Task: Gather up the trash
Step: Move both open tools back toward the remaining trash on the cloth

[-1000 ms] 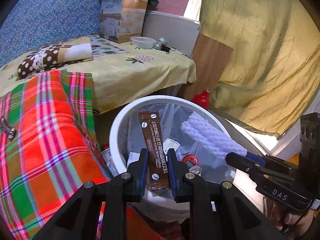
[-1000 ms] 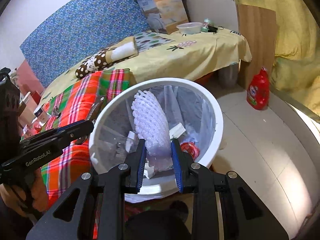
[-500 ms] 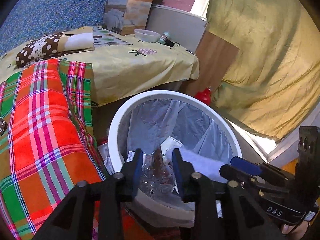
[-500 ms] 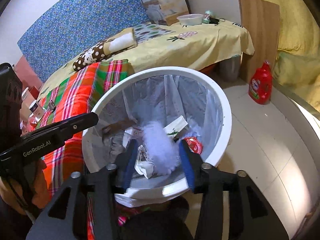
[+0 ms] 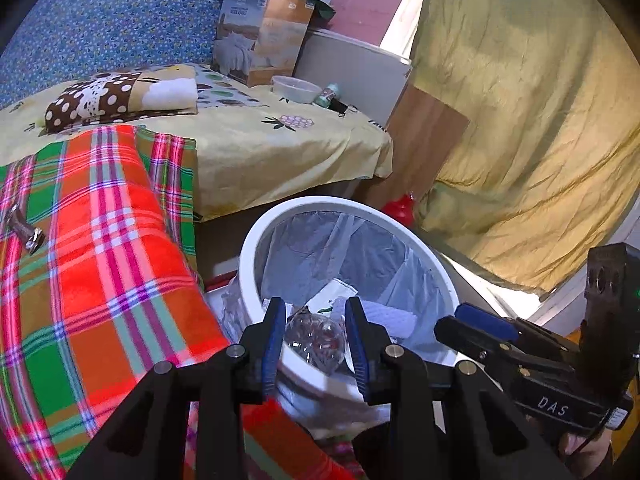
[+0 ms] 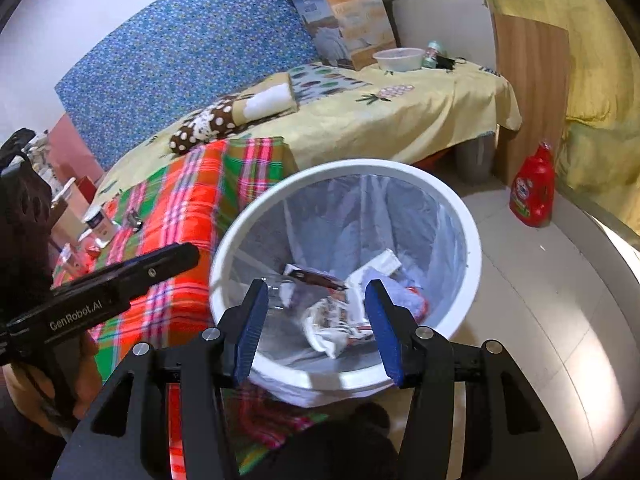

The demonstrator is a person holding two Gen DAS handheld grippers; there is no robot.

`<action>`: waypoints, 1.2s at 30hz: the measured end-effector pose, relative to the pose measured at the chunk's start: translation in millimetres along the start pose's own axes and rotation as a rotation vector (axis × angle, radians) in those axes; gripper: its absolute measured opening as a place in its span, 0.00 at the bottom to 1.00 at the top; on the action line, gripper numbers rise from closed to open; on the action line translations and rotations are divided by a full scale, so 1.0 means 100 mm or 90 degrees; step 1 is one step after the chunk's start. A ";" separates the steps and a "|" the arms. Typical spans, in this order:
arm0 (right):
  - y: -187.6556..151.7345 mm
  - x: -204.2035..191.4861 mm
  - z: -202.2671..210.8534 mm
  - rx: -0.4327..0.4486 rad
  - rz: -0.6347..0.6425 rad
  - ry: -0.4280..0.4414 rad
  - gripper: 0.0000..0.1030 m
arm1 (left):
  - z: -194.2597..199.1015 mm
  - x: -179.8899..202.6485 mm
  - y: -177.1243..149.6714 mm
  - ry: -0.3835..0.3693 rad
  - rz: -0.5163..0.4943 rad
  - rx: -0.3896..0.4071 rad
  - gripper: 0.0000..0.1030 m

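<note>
Now both your grippers hang over the bin [image 6: 464, 220], empty.
Left gripper [image 5: 316, 334] part-open, right gripper [image 6: 316, 320] wider, nothing held; trash [image 6: 332, 320] lies in the liner directly below the right fingers [image 6: 380, 320].

Right gripper [image 6: 313, 322]: jaws apart, nothing between the blue pads, poised over the near rim of the bin.
Bin [image 6: 472, 236]: white, round, lined with a clear bag, standing on the pale tiled floor beside the bed.
Trash in bin: brown sachet [image 6: 314, 277], crumpled printed paper [image 6: 326, 326], white foam sleeve [image 6: 400, 296], a white carton scrap.
Left gripper [image 6: 176, 258]: black, enters from the left, its tip just beside the bin's rim.
Plaid blanket [image 6: 188, 196]: red and green, on the bed, touching the bin.
Red bottle [image 6: 534, 192]: upright on the floor, well apart from the bin.
</note>
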State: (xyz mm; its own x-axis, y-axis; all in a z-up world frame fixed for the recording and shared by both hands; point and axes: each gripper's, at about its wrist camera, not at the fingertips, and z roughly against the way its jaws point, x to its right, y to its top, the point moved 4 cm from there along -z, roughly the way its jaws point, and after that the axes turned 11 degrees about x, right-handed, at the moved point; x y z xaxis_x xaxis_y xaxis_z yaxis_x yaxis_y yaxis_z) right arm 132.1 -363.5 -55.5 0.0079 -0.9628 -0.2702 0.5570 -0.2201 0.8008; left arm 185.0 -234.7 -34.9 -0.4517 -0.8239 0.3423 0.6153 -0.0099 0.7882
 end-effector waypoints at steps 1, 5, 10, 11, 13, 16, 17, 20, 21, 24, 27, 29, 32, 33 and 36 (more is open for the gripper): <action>0.01 -0.02 0.00 0.002 0.001 0.005 0.51 | 0.05 -0.02 -0.01 0.005 0.001 0.003 0.30; 0.01 -0.17 0.02 0.009 0.010 0.035 0.51 | 0.23 -0.13 -0.04 0.025 0.015 0.015 0.30; -0.01 -0.36 0.04 0.014 0.020 0.067 0.51 | 0.47 -0.24 -0.04 0.055 0.025 0.035 0.30; -0.02 -0.40 0.05 0.014 0.022 0.074 0.51 | 0.53 -0.26 -0.05 0.061 0.024 0.040 0.30; -0.04 -0.46 0.04 0.010 0.022 0.086 0.51 | 0.61 -0.30 -0.05 0.068 0.026 0.045 0.30; -0.07 -0.53 0.03 0.004 0.021 0.100 0.51 | 0.72 -0.34 -0.07 0.080 0.027 0.053 0.30; -0.08 -0.55 0.04 0.004 0.023 0.102 0.51 | 0.76 -0.35 -0.07 0.085 0.027 0.056 0.30; -0.10 -0.63 0.06 0.005 0.038 0.108 0.51 | 0.83 -0.40 -0.09 0.094 0.031 0.060 0.30; -0.10 -0.66 0.06 0.004 0.044 0.109 0.51 | 0.85 -0.42 -0.10 0.098 0.032 0.062 0.30; -0.13 -0.73 0.06 -0.004 0.053 0.115 0.51 | 0.91 -0.45 -0.13 0.107 0.038 0.064 0.30; -0.15 -0.79 0.06 -0.006 0.062 0.115 0.51 | 0.96 -0.50 -0.16 0.115 0.043 0.064 0.30; -0.16 -0.81 0.07 -0.008 0.065 0.114 0.51 | 1.00 -0.52 -0.17 0.119 0.045 0.065 0.30; -0.18 -0.85 0.07 -0.012 0.063 0.115 0.51 | 1.07 -0.56 -0.19 0.127 0.049 0.069 0.30; -0.19 -0.88 0.06 -0.017 0.062 0.122 0.51 | 1.09 -0.57 -0.20 0.130 0.051 0.069 0.30; -0.22 -0.97 0.08 -0.017 0.069 0.134 0.51 | 1.17 -0.62 -0.24 0.139 0.057 0.071 0.30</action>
State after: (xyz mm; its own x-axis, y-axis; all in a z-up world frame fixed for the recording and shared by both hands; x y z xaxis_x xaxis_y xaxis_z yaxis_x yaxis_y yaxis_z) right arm 112.4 -266.7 -42.4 0.2404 -0.9259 -0.2913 0.5652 -0.1104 0.8175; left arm 122.4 -116.5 -15.3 -0.2409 -0.9217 0.3041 0.5655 0.1213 0.8158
